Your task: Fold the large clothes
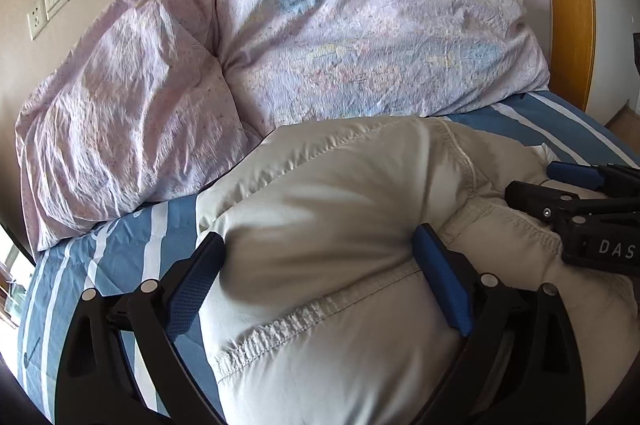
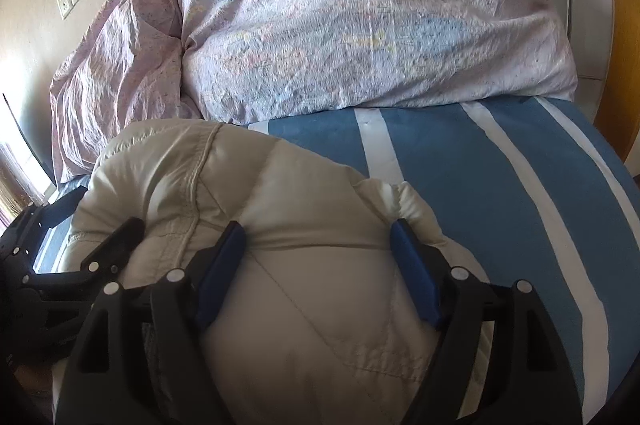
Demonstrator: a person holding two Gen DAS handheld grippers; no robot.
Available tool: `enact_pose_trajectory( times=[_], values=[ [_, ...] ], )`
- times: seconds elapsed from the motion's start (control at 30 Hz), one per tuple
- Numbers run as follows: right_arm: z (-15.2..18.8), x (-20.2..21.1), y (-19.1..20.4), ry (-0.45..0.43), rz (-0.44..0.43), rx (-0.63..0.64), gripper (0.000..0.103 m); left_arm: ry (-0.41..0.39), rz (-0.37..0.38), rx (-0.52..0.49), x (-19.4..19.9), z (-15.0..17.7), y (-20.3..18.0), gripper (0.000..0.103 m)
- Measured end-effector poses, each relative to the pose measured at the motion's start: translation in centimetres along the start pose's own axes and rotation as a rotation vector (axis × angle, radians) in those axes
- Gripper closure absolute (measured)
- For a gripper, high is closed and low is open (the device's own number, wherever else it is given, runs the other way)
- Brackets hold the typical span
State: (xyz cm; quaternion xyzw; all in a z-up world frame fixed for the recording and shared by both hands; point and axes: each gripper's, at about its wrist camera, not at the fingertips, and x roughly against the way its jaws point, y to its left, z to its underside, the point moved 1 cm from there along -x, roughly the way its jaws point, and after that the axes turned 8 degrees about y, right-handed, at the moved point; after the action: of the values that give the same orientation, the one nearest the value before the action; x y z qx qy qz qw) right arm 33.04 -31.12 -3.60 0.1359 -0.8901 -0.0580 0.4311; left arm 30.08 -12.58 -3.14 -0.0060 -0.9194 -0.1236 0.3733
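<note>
Cream padded fabric: a puffy quilted jacket lies bunched on the near part of the bed, over a blue sheet with white stripes.
Left claw: spread wide, its blue-padded fingers pressing either side of a rounded bulge of the jacket along a stitched hem.
Right claw: also spread wide, straddling the jacket's right end, pads sunk into the filling; seen from the left wrist it sits just right of the left claw, resting on the cloth.
Far side: a crumpled lilac duvet heaped against the wall.
Wall, far left: socket and switch plate.
Far right: a wooden frame.
</note>
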Motion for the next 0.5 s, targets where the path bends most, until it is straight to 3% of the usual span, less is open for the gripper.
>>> enact_pose_trajectory(
  times=[0.13, 0.23, 0.33, 0.5],
  values=[
    [0.2, 1.5, 0.4, -0.011, 0.028, -0.006, 0.028, -0.008, 0.013, -0.007, 1.3, 0.1, 0.7, 0.007],
    [1.4, 4.4, 0.3, -0.038, -0.044, -0.034, 0.028, 0.013, 0.086, 0.045, 3.4, 0.6, 2.0, 0.007],
    [2.6, 6.4, 0.7, -0.045, -0.029, -0.021, 0.028, 0.014, 0.129, 0.049, 5.4, 1.6, 2.0, 0.007],
    [3.9, 6.7, 1.8, -0.030, 0.065, 0.054, 0.028, -0.019, 0.067, -0.013, 6.1, 3.0, 0.2, 0.006]
  ],
)
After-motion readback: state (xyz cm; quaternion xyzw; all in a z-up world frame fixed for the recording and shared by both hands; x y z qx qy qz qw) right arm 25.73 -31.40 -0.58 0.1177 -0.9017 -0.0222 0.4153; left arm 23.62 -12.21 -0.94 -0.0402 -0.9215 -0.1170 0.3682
